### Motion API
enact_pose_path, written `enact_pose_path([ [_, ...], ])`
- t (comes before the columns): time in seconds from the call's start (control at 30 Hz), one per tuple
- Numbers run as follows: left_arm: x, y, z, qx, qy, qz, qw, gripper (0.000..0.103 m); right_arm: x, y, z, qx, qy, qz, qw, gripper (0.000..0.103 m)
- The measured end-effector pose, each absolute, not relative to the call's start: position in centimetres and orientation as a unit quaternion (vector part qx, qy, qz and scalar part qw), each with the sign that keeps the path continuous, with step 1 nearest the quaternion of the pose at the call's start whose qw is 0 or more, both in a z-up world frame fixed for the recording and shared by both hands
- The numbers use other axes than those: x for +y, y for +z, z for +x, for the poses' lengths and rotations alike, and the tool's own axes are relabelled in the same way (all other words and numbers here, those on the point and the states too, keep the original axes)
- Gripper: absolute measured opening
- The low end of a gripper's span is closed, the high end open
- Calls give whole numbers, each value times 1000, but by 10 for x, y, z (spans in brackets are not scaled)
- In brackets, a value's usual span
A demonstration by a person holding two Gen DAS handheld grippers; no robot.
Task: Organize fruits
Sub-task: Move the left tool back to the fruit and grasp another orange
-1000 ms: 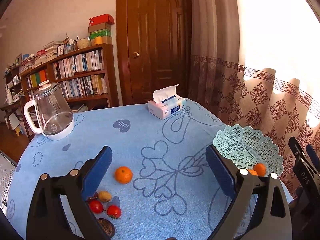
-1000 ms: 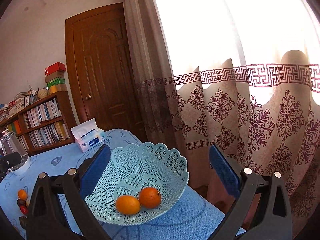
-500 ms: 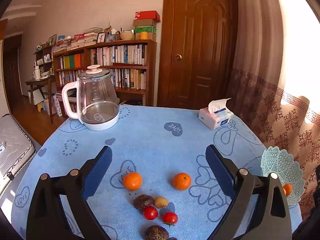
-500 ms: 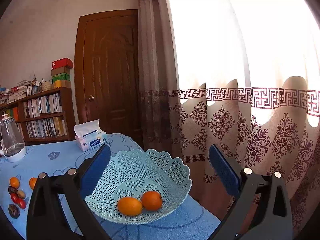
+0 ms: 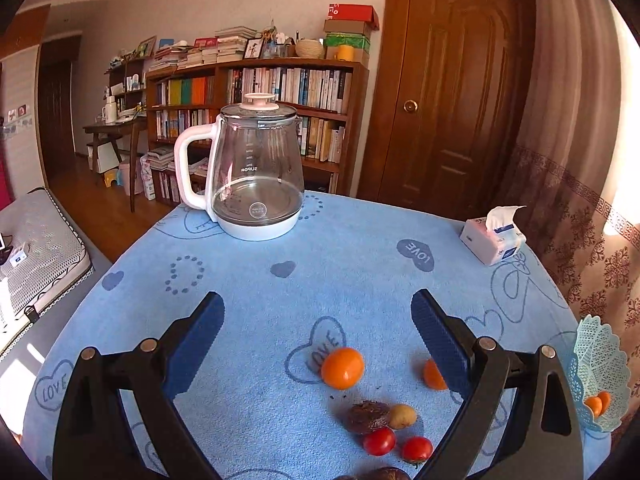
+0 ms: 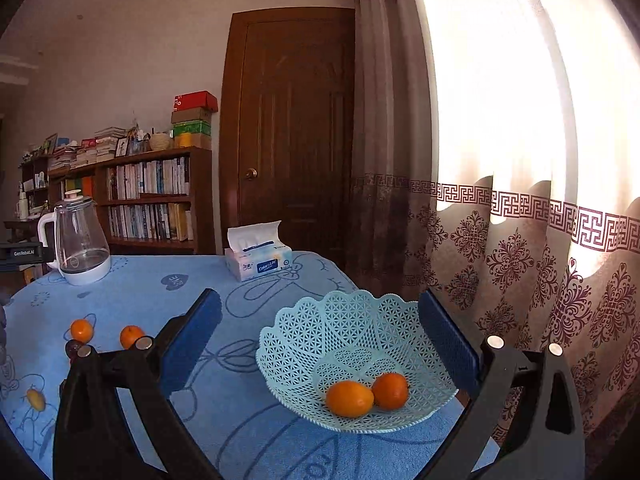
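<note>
Left wrist view: my left gripper has swung away from the basket and now faces the loose fruit, fingers spread wide, nothing between them. An orange lies on the blue tablecloth just ahead, a second orange half hidden behind my right finger, with two cherry tomatoes closer in. I judge the next pick is lined up.

Right wrist view: my right gripper hangs released and empty over the basket, which holds two oranges. It has barely shifted; the rest waits out on the cloth.
</note>
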State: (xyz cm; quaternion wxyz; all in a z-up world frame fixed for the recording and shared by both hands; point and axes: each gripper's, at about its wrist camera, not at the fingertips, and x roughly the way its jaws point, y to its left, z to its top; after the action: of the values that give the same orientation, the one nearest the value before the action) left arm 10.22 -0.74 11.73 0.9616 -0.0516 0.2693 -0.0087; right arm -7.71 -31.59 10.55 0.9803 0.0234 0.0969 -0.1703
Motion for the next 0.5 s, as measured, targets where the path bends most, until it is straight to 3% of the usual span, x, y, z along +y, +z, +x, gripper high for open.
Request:
enact_pose_path([
  [0.5,-13,58,162,387,-14,-45,921,94,-245,82,-43,153,-77,-3,985,100],
])
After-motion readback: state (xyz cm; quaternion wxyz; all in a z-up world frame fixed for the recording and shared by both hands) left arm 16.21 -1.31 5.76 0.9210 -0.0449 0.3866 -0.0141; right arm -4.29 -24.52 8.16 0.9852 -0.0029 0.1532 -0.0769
